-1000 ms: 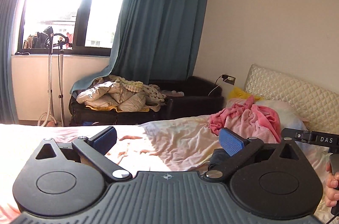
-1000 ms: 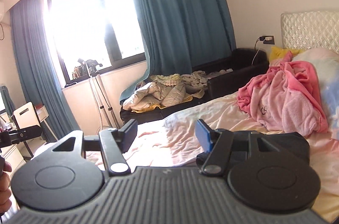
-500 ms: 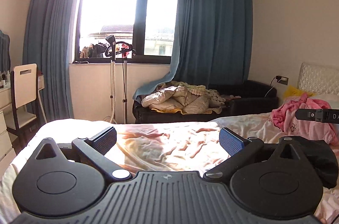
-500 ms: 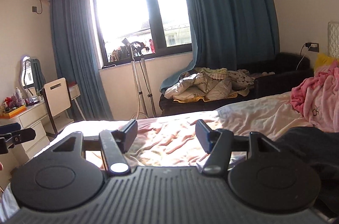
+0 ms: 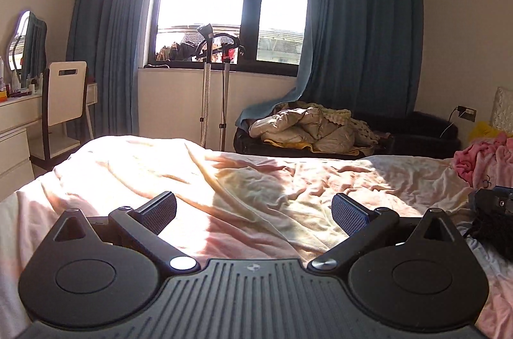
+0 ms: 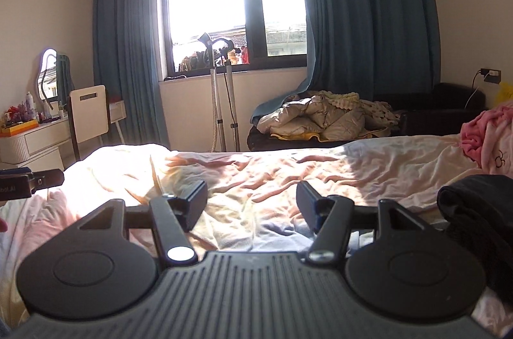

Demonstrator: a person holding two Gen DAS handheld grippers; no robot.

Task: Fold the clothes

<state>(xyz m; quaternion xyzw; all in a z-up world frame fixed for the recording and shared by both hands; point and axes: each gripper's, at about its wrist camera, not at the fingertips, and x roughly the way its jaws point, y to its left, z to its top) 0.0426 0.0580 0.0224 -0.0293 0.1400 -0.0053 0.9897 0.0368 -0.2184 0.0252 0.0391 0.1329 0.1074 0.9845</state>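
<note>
A dark garment lies bunched on the pale pink bed sheet, just right of my right gripper. That gripper hangs low over the sheet, open, with nothing between its fingers. The left wrist view shows the same dark garment at its right edge, with part of the right gripper's body in front of it. My left gripper is open and empty above the crumpled sheet. A pink blanket is heaped at the far right near the headboard.
Past the bed stands a dark sofa carrying a heap of pale clothes. A garment steamer stand is under the window. A white chair and a dresser stand at the left.
Both views have swung left and dropped nearer the bed. The pink blanket slid to the right edge, and the window, chair and dresser came into view. Both jaws stay as wide as before.
</note>
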